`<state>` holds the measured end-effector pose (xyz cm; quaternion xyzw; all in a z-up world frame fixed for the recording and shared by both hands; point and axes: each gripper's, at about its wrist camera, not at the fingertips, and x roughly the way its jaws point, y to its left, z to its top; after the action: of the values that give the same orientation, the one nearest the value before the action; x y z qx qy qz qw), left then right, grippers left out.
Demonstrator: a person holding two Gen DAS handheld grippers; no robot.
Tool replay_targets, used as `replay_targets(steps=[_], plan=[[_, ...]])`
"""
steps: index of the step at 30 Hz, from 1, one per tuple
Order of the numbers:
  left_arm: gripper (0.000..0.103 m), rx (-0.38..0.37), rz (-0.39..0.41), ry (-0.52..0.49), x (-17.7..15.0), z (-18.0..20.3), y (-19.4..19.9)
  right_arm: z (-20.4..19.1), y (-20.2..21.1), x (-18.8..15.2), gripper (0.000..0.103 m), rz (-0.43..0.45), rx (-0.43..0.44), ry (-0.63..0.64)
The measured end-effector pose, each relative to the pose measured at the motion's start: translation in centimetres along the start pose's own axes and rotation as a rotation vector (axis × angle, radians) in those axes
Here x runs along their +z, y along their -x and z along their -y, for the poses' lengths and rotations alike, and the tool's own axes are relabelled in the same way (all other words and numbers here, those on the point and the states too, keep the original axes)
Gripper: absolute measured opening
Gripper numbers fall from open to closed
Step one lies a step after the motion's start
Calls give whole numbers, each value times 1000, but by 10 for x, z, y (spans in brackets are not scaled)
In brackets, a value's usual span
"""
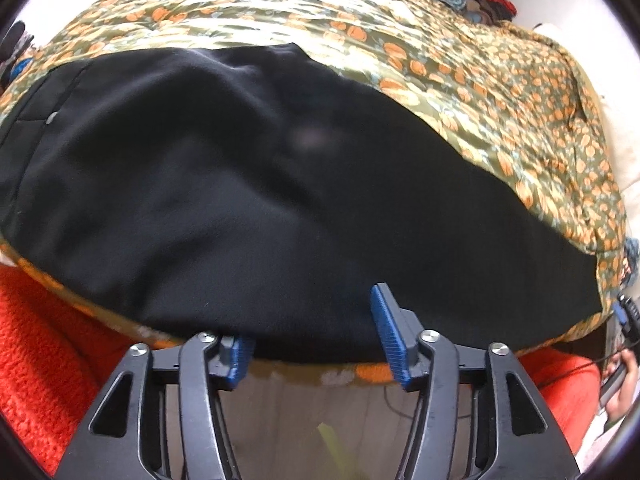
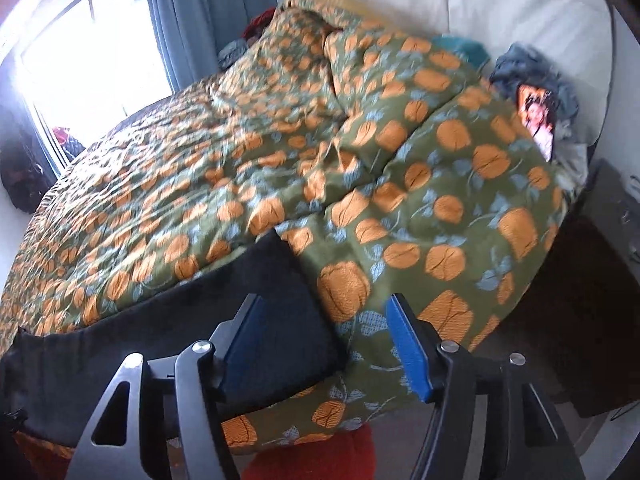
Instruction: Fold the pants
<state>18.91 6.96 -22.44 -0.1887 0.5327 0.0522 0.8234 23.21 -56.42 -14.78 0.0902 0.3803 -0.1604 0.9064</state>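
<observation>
Black pants [image 1: 260, 184] lie spread flat on a bed with a green quilt printed with orange pumpkins [image 1: 500, 92]. My left gripper [image 1: 316, 340] is open at the near edge of the pants; the cloth hangs over its left fingertip and its right blue pad [image 1: 390, 332] stands clear. In the right wrist view the end of the pants [image 2: 256, 292] lies on the quilt [image 2: 420, 200]. My right gripper [image 2: 328, 344] is open around the corner of that end, holding nothing.
A red fuzzy blanket [image 1: 48, 352] hangs below the bed's near edge. White pillows [image 2: 500, 4] and a phone with a lit screen [image 2: 538, 118] lie at the head. A window with blue curtains [image 2: 188, 20] is at the far side. A dark nightstand [image 2: 600, 280] stands on the right.
</observation>
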Motion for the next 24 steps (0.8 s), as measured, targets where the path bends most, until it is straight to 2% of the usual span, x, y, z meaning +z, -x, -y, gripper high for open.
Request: replay_targets(steps=[5,8,9,12,14,17,21,24], plan=[[59,39,-65,-5,-15,-11,12,-15,25,-3,64,72,-13,11],[59,57,-90,-50,-31,-11,27,-34,40,-10,69,104,39,26],[59,58,-84,-70,-35,-9,36,-43,43,-14,73,112,52,48],[60,50,-24,-132,-40,4,60,-63,45,-26,75,117,69,118],[68,29,28,-190,-35,21,73,-70,40,-33,75,101,63,145],[74,-25,72,-296,-19,59,75,-70,36,-36,75,90,43,135],[75,-101,46,-379,10,117,45,-73,36,-38,75,101,30,154],[75,-111,13,-432,29,162,11,-76,37,-40,76,114,18,181]])
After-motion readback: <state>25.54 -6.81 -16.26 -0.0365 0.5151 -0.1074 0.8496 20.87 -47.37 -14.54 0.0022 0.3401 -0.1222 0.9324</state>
